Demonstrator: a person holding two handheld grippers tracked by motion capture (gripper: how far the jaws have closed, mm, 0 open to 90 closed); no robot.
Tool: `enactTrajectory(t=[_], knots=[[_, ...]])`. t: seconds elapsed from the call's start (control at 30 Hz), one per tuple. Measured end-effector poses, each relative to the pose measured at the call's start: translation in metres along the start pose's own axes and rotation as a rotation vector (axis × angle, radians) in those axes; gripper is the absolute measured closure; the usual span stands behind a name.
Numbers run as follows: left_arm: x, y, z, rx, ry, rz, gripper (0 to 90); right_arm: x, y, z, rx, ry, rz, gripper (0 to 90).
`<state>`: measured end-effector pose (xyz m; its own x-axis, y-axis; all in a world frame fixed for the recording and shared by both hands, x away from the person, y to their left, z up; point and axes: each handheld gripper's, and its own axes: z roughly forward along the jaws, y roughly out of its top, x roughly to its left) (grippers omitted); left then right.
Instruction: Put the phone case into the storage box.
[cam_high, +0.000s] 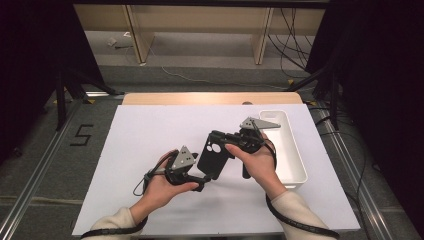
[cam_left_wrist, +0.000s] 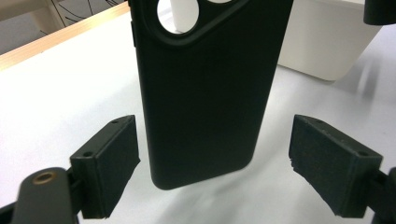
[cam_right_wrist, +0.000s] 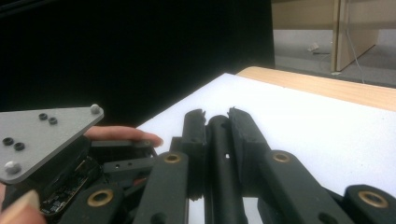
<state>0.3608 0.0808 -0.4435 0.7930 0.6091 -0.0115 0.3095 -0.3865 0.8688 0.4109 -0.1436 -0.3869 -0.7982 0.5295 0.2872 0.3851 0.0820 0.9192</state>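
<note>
Now we clamp the black phone case (cam_high: 214, 154) edgewise in the right gripper (cam_high: 220, 137), left gripper (cam_left_wrist: 215, 163) released around it, next to close.

1. A black phone case (cam_high: 214, 154) is held above the middle of the white surface (cam_high: 145, 135).
2. The right claw (cam_high: 223, 137) grips its top edge.
3. The left claw (cam_high: 202, 181) sits at its 7 o'clock.
4. A white bin (cam_high: 295, 165) stands at 3 o'clock.
</note>
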Motion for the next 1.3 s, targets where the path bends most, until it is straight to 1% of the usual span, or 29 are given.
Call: enactTrajectory(t=[0.1, 0.17, 0.43, 0.6, 0.67, 0.93, 1.07, 1.3], knots=[[0.001, 0.0, -0.001, -0.002, 0.002, 0.0, 15.6, 0.001, 0.001, -0.001, 0.007, 0.003, -0.008, 78.2], [0.002, 0.0, -0.003, -0.015, -0.002, 0.0, 15.7, 0.002, 0.002, -0.001, 0.006, 0.011, -0.008, 78.2], [0.003, -0.001, -0.005, -0.017, -0.003, 0.008, 15.8, 0.002, 0.003, -0.002, 0.023, 0.022, -0.018, 78.1], [0.004, -0.002, -0.009, -0.028, -0.008, 0.013, 15.9, 0.001, 0.004, -0.003, 0.03, 0.033, -0.026, 78.1], [0.004, -0.002, -0.01, -0.03, -0.011, 0.01, 16.5, 0.001, 0.004, -0.003, 0.032, 0.034, -0.025, 78.1], [0.006, -0.003, -0.013, -0.036, -0.007, 0.019, 16.7, 0.001, 0.004, -0.004, 0.046, 0.034, -0.033, 78.1], [0.006, -0.004, -0.014, -0.04, -0.007, 0.014, 16.7, 0.001, 0.004, -0.003, 0.049, 0.038, -0.04, 78.1], [0.005, -0.004, -0.013, -0.037, -0.012, 0.017, 16.7, 0.0, 0.004, -0.003, 0.079, 0.056, -0.055, 78.1]])
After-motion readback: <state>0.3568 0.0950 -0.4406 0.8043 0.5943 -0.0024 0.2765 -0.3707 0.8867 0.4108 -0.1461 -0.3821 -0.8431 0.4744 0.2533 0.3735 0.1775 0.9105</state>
